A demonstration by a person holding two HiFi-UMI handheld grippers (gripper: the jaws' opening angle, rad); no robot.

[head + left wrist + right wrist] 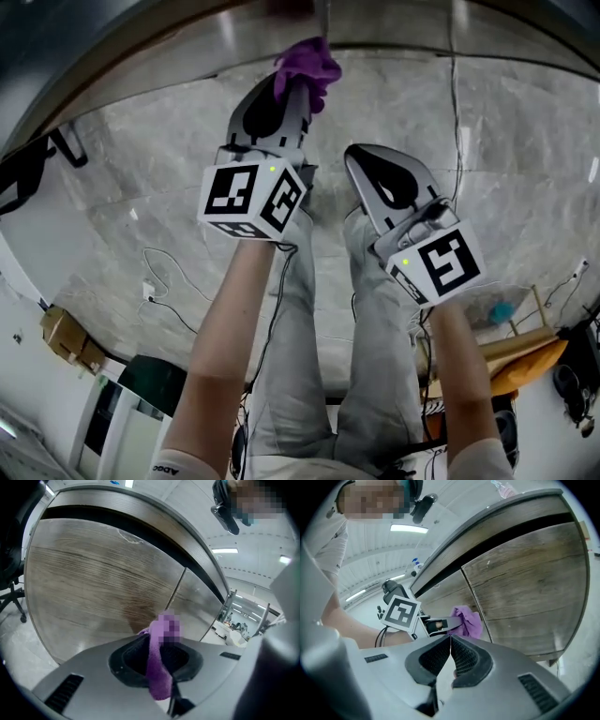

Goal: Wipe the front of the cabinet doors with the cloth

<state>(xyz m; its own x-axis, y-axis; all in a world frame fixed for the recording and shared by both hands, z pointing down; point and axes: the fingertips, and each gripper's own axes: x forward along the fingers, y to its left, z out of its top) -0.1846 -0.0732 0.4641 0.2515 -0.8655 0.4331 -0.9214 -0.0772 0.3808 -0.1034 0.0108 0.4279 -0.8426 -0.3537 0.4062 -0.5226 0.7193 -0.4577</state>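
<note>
Your left gripper has its fingers clamped on the purple cloth. A strip of cloth runs down between the two pads, and a bunched wad sticks out past the tips. You hold that wad up at the front of the wood-grain cabinet doors, right by the vertical seam where the two doors meet. From the right gripper view, it sits about midway up the doors. The cloth looks close against the wood, but no view shows clearly whether it is actually touching.

Your right gripper holds nothing: its fingers are pressed together, the ribbed pads meeting in a thin line. It hangs beside the left gripper and a little further back from the doors, pointing the same way.

Above the doors a dark recess runs under the cabinet's top edge. Below you the head view shows the grey marble floor and your legs.
</note>
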